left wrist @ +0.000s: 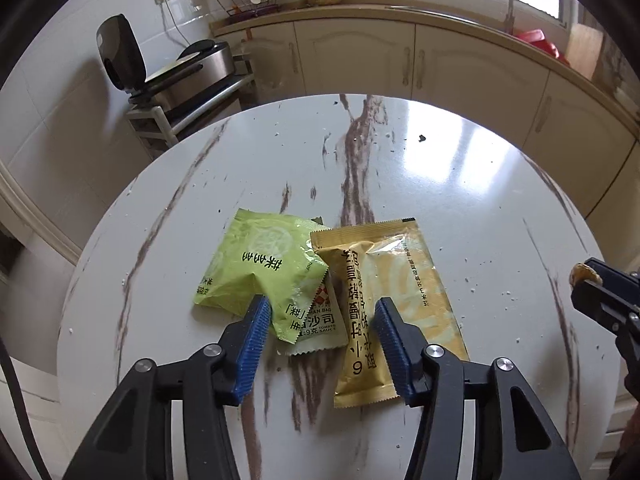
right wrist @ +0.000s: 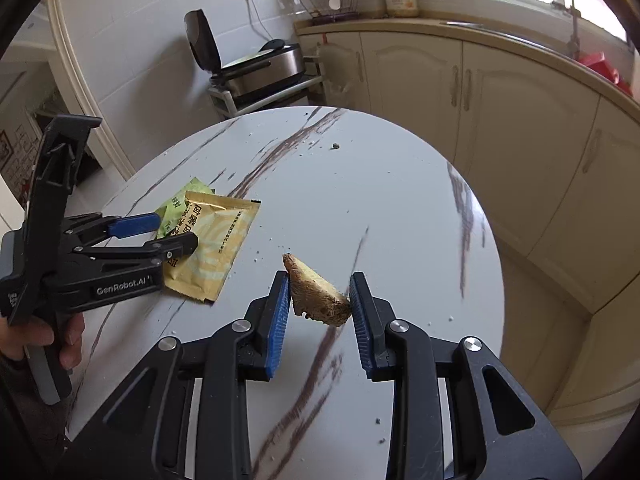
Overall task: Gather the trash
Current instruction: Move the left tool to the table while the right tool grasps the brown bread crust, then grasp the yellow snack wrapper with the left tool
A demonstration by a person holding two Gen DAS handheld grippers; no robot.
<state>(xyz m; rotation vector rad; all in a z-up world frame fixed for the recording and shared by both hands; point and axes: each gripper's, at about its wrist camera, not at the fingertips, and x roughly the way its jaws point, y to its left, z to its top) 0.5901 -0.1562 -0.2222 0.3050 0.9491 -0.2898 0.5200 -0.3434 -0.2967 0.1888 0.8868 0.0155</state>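
Note:
Three wrappers lie together on the round marble table (left wrist: 460, 184): a green packet (left wrist: 256, 264), a small tomato-sauce sachet (left wrist: 320, 320) under it, and a gold packet (left wrist: 396, 300) on the right. My left gripper (left wrist: 320, 308) is open, low over them, its fingers astride the sachet and the edges of both packets. My right gripper (right wrist: 319, 288) is shut on a brown piece of bread crust (right wrist: 316, 292) and holds it above the table, right of the wrappers. The gold packet (right wrist: 216, 244) and the left gripper (right wrist: 176, 232) show in the right wrist view.
White crumbs and a dark speck (left wrist: 421, 138) dot the table. Cream cabinets (left wrist: 460, 64) and a counter run behind. A black appliance with its lid raised (left wrist: 168, 68) stands on a rack at the back left. The table edge is close on the right (right wrist: 496, 280).

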